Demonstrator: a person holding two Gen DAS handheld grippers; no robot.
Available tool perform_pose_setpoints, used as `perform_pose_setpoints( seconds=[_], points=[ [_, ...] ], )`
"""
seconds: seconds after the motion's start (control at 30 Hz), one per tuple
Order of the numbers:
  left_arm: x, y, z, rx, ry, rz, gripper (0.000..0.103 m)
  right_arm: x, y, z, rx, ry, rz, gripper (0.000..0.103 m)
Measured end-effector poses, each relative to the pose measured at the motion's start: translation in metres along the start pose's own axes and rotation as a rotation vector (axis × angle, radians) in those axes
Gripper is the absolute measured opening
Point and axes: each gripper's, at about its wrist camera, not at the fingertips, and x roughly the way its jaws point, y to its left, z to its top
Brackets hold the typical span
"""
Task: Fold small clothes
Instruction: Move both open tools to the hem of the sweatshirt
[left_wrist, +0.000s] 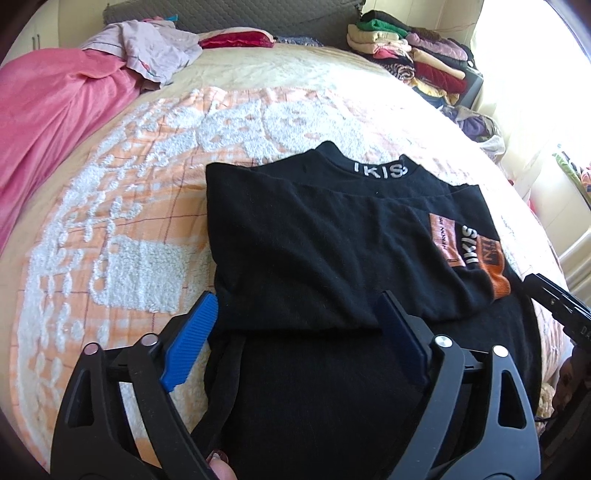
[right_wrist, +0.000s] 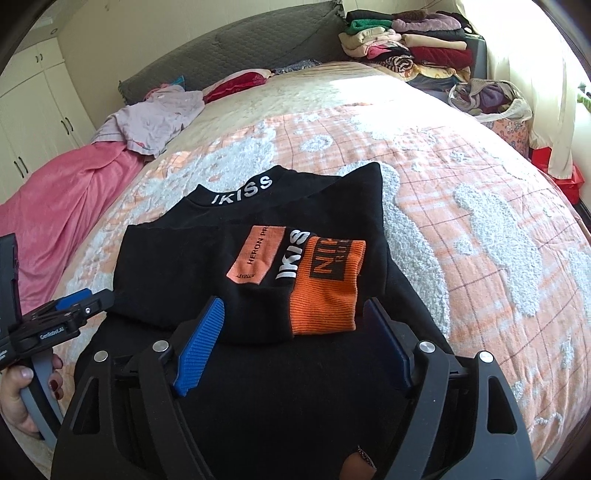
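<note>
A black top (left_wrist: 314, 229) with "IKISS" on its collar lies partly folded on the bed, its sleeve with an orange cuff (right_wrist: 325, 295) laid across the front. My left gripper (left_wrist: 297, 299) hovers open above the top's near left part, nothing between its blue pads. Over the folded sleeve edge, my right gripper (right_wrist: 293, 302) also stands open and holds nothing. In the right wrist view the left gripper (right_wrist: 74, 314) shows at the left edge, held by a hand. The right gripper (left_wrist: 554, 299) peeks in at the right of the left wrist view.
The bed has an orange and white fleece cover (right_wrist: 461, 206). A pink blanket (left_wrist: 51, 122) and a lilac garment (left_wrist: 155, 48) lie far left. A stack of folded clothes (right_wrist: 406, 48) and a bag of clothes (right_wrist: 491, 99) sit far right. White wardrobe doors (right_wrist: 33, 110) stand left.
</note>
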Motion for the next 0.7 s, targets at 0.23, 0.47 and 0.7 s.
perform_pose_setpoints(
  seconds=[0.23, 0.47, 0.7],
  points=[
    [-0.024, 0.004, -0.003, -0.007, -0.044, 0.015, 0.093, -0.011, -0.001, -0.002, 0.004, -0.017, -0.001, 0.077],
    [-0.039, 0.005, -0.009, -0.008, -0.067, 0.021, 0.093, -0.022, -0.001, -0.005, 0.003, -0.027, 0.000, 0.085],
    [-0.050, 0.012, -0.016, -0.030, -0.079, 0.025, 0.093, -0.039, -0.003, -0.010, 0.014, -0.058, -0.002, 0.098]
  ],
)
